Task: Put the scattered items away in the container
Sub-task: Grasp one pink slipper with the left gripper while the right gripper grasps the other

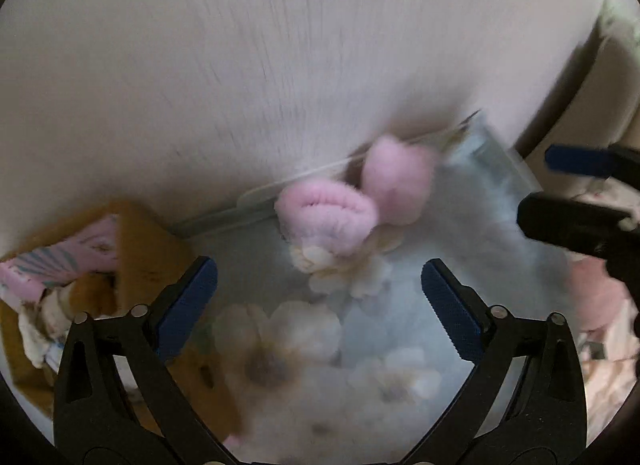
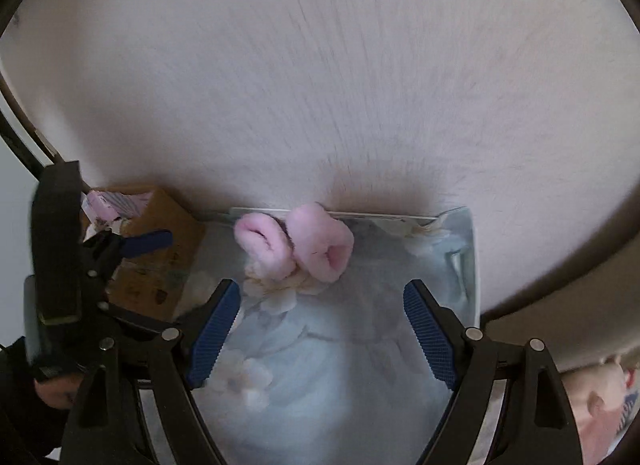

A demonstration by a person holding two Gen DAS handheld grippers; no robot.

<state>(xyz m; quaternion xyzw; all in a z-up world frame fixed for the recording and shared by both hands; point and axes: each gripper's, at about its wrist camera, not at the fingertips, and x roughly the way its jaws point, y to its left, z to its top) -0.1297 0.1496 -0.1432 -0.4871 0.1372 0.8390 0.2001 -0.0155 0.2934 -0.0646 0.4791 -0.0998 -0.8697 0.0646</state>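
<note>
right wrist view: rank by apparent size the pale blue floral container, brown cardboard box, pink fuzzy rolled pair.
1. Pale blue floral container, largest; it runs out of the bottom of the view.
2. Brown cardboard box, partly hidden by the left gripper, so its full extent is unsure.
3. Pink fuzzy rolled pair, smallest, lying inside the container at its far wall.

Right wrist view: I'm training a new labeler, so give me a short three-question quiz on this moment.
1. True or false: the right tongs are shut on a pink item.
2. Where do the pink fuzzy rolls lie? A) in the floral-lined container, by its far wall B) in the brown box
3. How many pink rolls lie there?

Key: 1 false, both tongs are open and empty; 2 A; 3 two.
</note>
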